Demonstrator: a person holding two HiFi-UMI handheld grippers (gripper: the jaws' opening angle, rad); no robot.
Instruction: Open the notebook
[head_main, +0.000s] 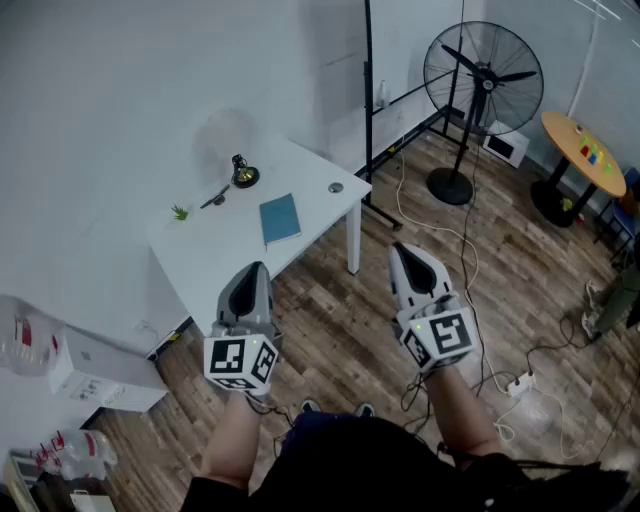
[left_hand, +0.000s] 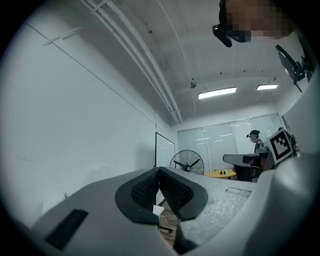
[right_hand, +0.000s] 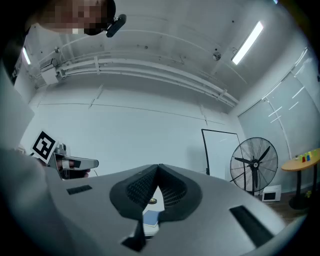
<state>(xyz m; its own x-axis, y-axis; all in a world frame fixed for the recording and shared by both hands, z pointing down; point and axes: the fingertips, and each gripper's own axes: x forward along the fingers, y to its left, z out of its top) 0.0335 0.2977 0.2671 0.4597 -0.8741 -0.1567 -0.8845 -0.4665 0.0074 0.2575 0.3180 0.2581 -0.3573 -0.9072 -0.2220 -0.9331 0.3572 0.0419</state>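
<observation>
The left tongs (head_main: 258, 268) and the right tongs (head_main: 400, 250) were held up side by side in the air. Both pairs were squeezed fully shut, tip against tip. Nothing was gripped in either one.

Just ahead of the left tongs, a white table (head_main: 300, 170) could be seen. The blue notebook (head_main: 280, 218) was laid flat and closed on it, in front of the left tongs and off to the left of the right tongs. It was not touched by either pair, so the job was judged as not yet begun.

Farther back on the table, beyond the notebook, a small black stand (head_main: 243, 176), a little green plant (head_main: 180, 212) and a round button-like thing (head_main: 336, 187) were set out. Far past the right tongs, a big fan (head_main: 483, 75) was stood on the wooden floor, and cables (head_main: 440, 235) were trailed across the floor ahead of the right tongs.

Some trouble could be expected. The cover looked thin and flat, so it might be missed unless the tongs were opened first. The notebook might be slid along the smooth top if it were pushed and not held down. It might then be knocked into the small things or off the edge. The cables might also be tripped on during the walk up.
</observation>
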